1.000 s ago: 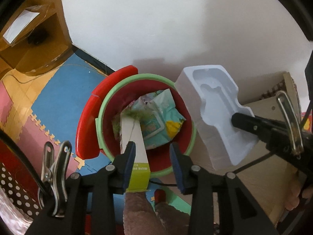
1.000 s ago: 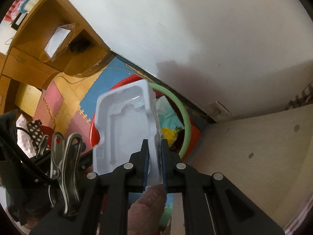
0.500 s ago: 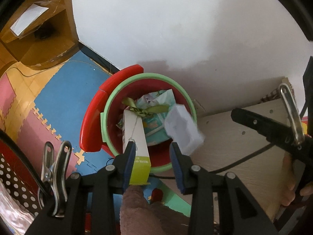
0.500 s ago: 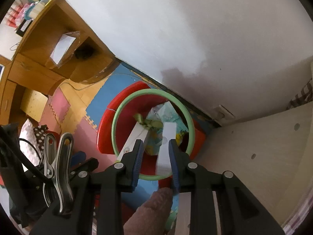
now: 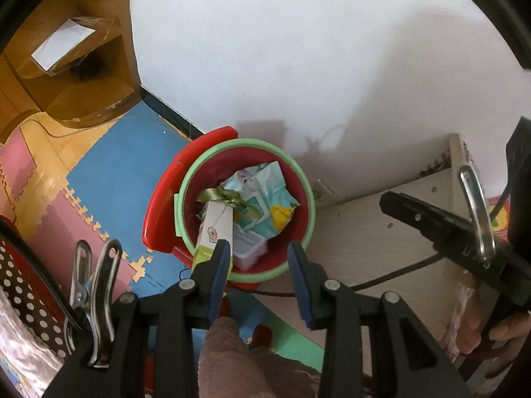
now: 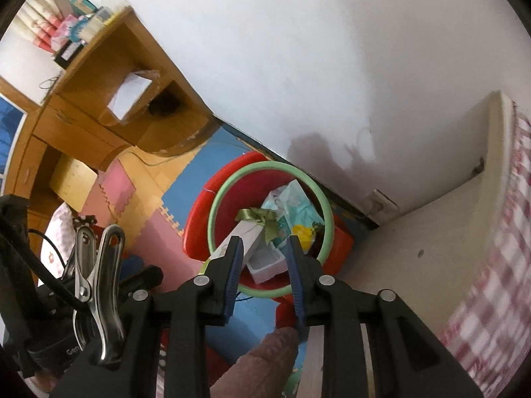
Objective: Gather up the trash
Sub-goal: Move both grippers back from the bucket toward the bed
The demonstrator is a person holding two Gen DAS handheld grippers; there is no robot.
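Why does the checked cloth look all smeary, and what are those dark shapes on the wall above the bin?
In the right wrist view the checked cloth sits at the fisheye's edge, stretched and blurred. The grey patches on the white wall are soft shadows, seen in both views just above the red bin. The left wrist view is sharper; both bend straight edges, with black lens corners.

Open left hand-held gripper (image 5: 259,258) hangs above the red trash bin (image 5: 298,185) holding trash.

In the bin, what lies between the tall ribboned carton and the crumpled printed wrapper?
In the right wrist view, the white foam tray lies in the red bin between the tall carton and the crumpled printed wrapper.
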